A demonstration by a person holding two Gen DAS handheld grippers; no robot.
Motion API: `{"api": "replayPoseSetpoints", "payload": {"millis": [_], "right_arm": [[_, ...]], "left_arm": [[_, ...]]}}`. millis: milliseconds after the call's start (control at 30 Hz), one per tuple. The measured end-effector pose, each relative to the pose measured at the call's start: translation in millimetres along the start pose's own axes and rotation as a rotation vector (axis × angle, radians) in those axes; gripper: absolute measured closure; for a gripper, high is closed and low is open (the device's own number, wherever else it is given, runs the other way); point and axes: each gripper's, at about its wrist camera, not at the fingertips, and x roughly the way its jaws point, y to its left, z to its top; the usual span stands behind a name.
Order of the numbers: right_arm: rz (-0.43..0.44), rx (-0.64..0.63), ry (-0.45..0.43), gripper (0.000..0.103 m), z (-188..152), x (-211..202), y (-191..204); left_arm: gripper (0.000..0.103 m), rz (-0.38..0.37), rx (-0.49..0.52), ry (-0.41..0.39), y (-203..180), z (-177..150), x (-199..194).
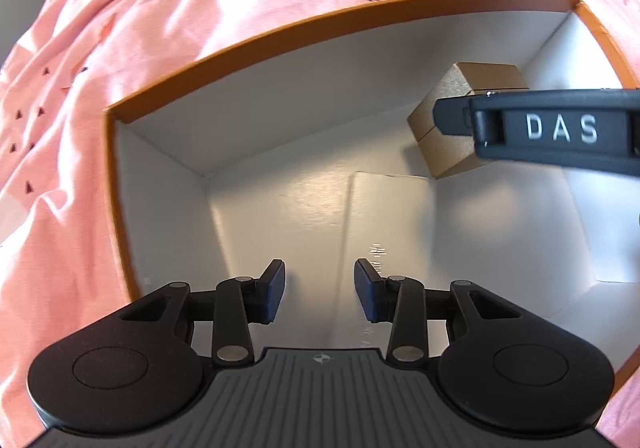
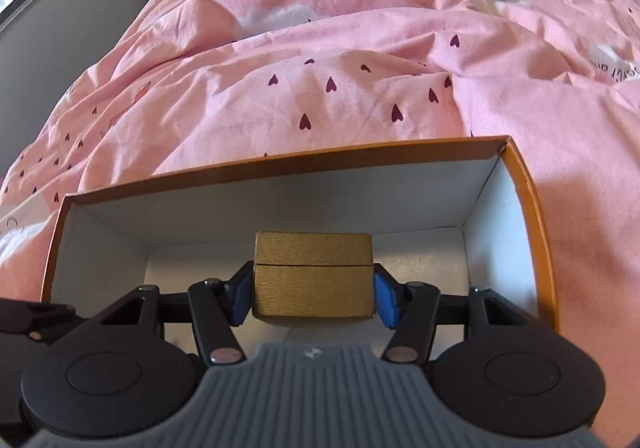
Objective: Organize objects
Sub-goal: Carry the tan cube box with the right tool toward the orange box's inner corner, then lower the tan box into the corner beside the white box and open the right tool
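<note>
Mid-task, placing stage: right hand-held gripper [image 2: 314, 294] is pinching the gold box [image 2: 313, 280], blue pads pressed on both its side faces, and holds it inside the orange-rimmed box [image 2: 280, 160]. The gold box has a seam across its middle, looks like lid on base, closed. It sits low in the white interior, near the far wall; can't tell if it is already resting on the bottom or just above it, since the underside is hidden in the right wrist view and the left wrist view shows a soft shadow under it.

Left hand-held gripper [image 1: 320, 294] is empty, jaws part-spread with nothing between the pads, pointing down into the same orange-rimmed box [image 1: 280, 28] at the opposite end from the gold box [image 1: 452, 120], well apart from it.

Container contents: apart from the gold box, the visible floor of the orange-rimmed box is bare white card, with a folded flap at the centre. It sits on a bed with a pink duvet [image 2: 360, 68], heart print, rumpled.

Done: one item brought into the container. Left: release it and clear the right gripper; no other loose items show in either view, so whether more remains is unclear
</note>
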Motion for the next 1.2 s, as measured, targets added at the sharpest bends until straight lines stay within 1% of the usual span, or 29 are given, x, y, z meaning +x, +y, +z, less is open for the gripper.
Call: {"api": "replayPoseSetpoints", "payload": {"millis": [33, 67, 167, 233, 267, 300, 367, 433, 500, 567, 667, 733, 767, 800, 933, 1033, 1067, 1100, 1167, 1200], "right_arm": [[0.0, 0.02, -0.003, 0.042, 0, 3, 1], [-0.004, 0.033, -0.007, 0.042, 0, 5, 1], [-0.035, 0.049, -0.02, 0.042, -1, 11, 3], [-0.025, 0.054, 0.003, 0.042, -2, 16, 3], [-0.009, 0.064, 0.021, 0.042, -3, 18, 2], [0.007, 0.076, 0.041, 0.042, -4, 20, 1], [0.018, 0.074, 0.044, 0.043, -4, 19, 2], [0.066, 0.089, 0.072, 0.043, -3, 21, 2], [0.102, 0.097, 0.096, 0.043, -2, 24, 4], [0.114, 0.083, 0.101, 0.043, -1, 26, 10], [0.133, 0.078, 0.11, 0.043, 1, 30, 17], [0.148, 0.074, 0.116, 0.043, 3, 32, 21], [0.15, 0.069, 0.117, 0.043, 4, 33, 23], [0.153, 0.065, 0.119, 0.043, 5, 33, 24], [0.148, 0.068, 0.121, 0.043, 6, 34, 25], [0.147, 0.077, 0.111, 0.043, 8, 32, 23], [0.143, 0.078, 0.103, 0.043, 8, 31, 21], [0.136, 0.077, 0.093, 0.043, 8, 28, 20], [0.117, 0.081, 0.082, 0.043, 8, 24, 15], [0.11, 0.086, 0.081, 0.043, 8, 23, 11]], "left_arm": [[0.064, -0.002, 0.004, -0.003, 1, -1, 0], [0.064, -0.02, 0.004, -0.013, 1, -2, -1], [0.061, -0.104, 0.005, -0.042, 1, -6, -4], [0.047, -0.14, 0.019, -0.056, 1, -9, -5], [0.046, -0.143, 0.033, -0.066, -2, -9, -5], [0.046, -0.144, 0.047, -0.075, -1, -3, -3], [0.043, -0.135, 0.07, -0.084, -8, -2, -1], [0.04, -0.126, 0.082, -0.09, -9, -2, 0], [0.04, -0.113, 0.086, -0.09, -9, 1, 1], [0.04, -0.104, 0.081, -0.087, -10, -2, 2], [0.04, -0.083, 0.072, -0.086, -3, 4, 9], [0.032, -0.075, 0.06, -0.099, 1, 0, 9], [0.032, -0.071, 0.049, -0.096, 3, 1, 8], [0.033, -0.063, 0.041, -0.092, 4, 1, 8], [0.047, 0.002, 0.058, -0.081, 3, 6, 7], [0.05, 0.026, 0.062, -0.069, 2, 9, 8], [0.05, 0.023, 0.063, -0.072, 1, 9, 7], [0.05, -0.002, 0.06, -0.084, 1, 8, 6], [0.043, -0.08, 0.039, -0.097, 3, 8, 5], [0.038, -0.099, 0.034, -0.096, 2, 9, 6]]}}
